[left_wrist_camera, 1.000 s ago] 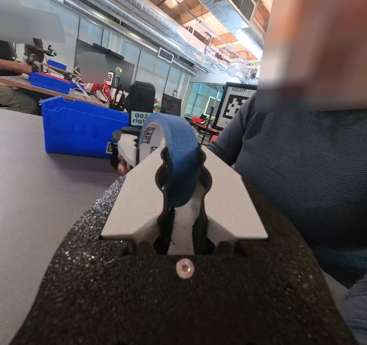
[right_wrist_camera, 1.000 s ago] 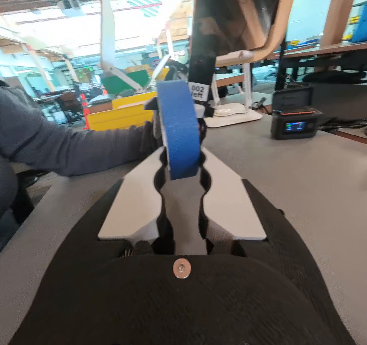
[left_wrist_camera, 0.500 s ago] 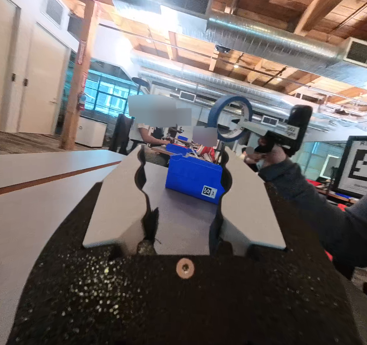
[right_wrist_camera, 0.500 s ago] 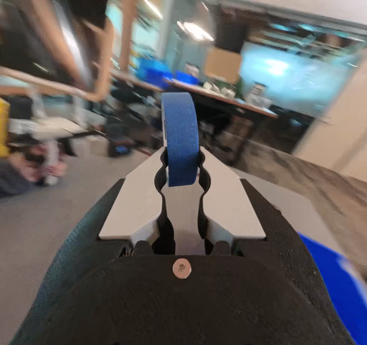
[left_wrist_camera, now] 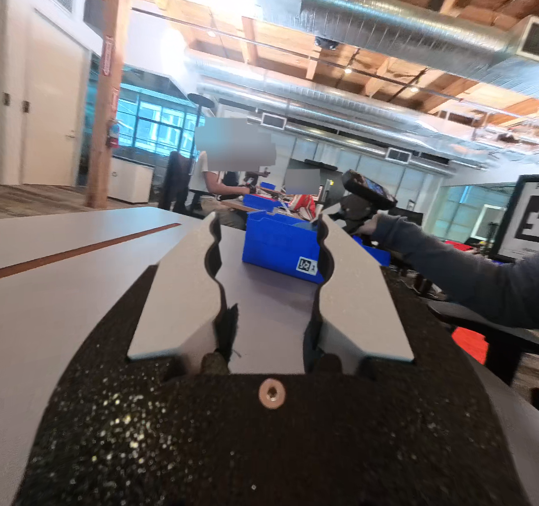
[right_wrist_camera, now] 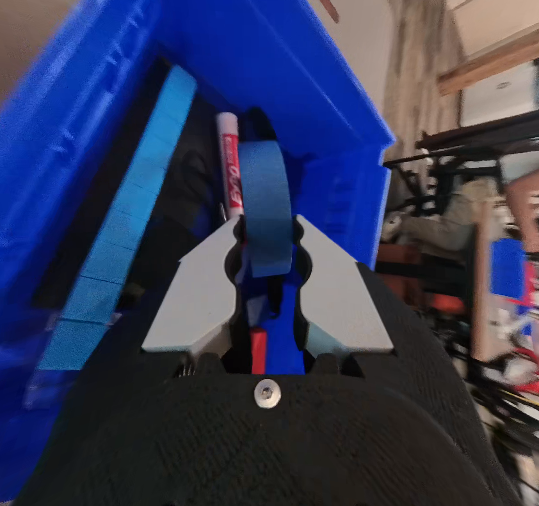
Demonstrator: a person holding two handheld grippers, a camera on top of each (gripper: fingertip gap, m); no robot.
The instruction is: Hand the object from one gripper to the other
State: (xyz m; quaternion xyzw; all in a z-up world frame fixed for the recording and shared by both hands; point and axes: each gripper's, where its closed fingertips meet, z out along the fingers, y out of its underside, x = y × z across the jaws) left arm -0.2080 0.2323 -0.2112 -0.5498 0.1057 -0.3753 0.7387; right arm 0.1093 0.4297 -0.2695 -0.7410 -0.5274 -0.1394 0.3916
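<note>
The blue tape roll (right_wrist_camera: pixel 267 203) stands on edge between the fingertips of my right gripper (right_wrist_camera: pixel 267 224), which is shut on it and points down into the blue bin (right_wrist_camera: pixel 87 130). My left gripper (left_wrist_camera: pixel 267 224) is open and empty, held above the grey table (left_wrist_camera: pixel 58 288). In the left wrist view the right gripper (left_wrist_camera: pixel 354 200) shows farther off, in a hand with a grey sleeve, tipped into the blue bin (left_wrist_camera: pixel 277 247). A sliver of the tape (left_wrist_camera: pixel 303 225) shows at the bin's rim.
Inside the bin lie a red-and-white marker (right_wrist_camera: pixel 230 159), a row of light blue foam blocks (right_wrist_camera: pixel 128 215) and a small red piece (right_wrist_camera: pixel 258 352). Other desks, blue bins and seated people are beyond the table. A marker board (left_wrist_camera: pixel 522 218) stands at the right. My hands' fingertips stand some 40 cm from each other. My right gripper is the nearer one to the small red piece (right_wrist_camera: pixel 258 352): about 12 cm, against 45 cm.
One second ago both grippers held the tape. The left let go, opened and drew back. The right gripper carried the tape away, then swung down into the blue bin.
</note>
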